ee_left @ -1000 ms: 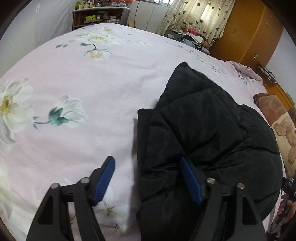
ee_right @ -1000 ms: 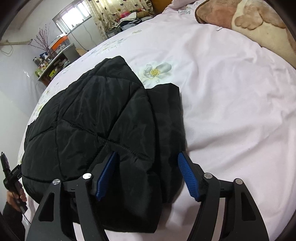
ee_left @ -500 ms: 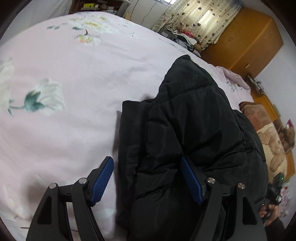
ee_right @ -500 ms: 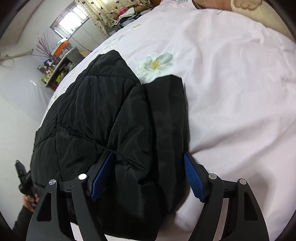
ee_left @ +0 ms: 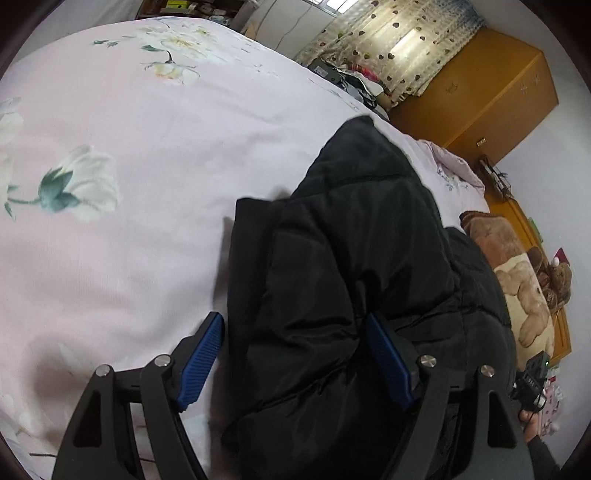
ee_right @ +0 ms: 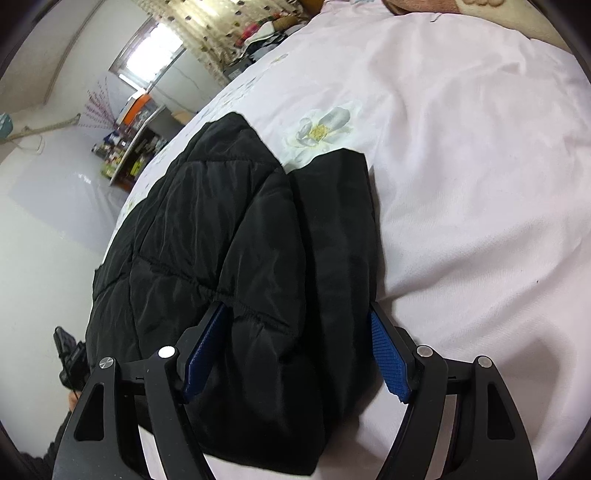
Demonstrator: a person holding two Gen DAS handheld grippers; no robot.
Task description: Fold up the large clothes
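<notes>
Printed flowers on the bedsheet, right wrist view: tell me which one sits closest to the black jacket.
The white, yellow-centred flower, just beyond the black jacket; the other prints lie faint, far up the bedsheet.

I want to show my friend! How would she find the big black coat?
Look at the wide pink bedspread with white flowers. The black jacket lies folded near its edge, with a white flower just beyond it. It is puffy, quilted, and the only dark thing there.

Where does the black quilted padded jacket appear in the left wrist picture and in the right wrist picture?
Left wrist view: the black quilted padded jacket fills the centre and lower right, on the pink floral bedsheet.
Right wrist view: the jacket fills the centre and lower left.
Shared landmark: the spotted curtain at the window, top right in the left view, top centre in the right view.
</notes>
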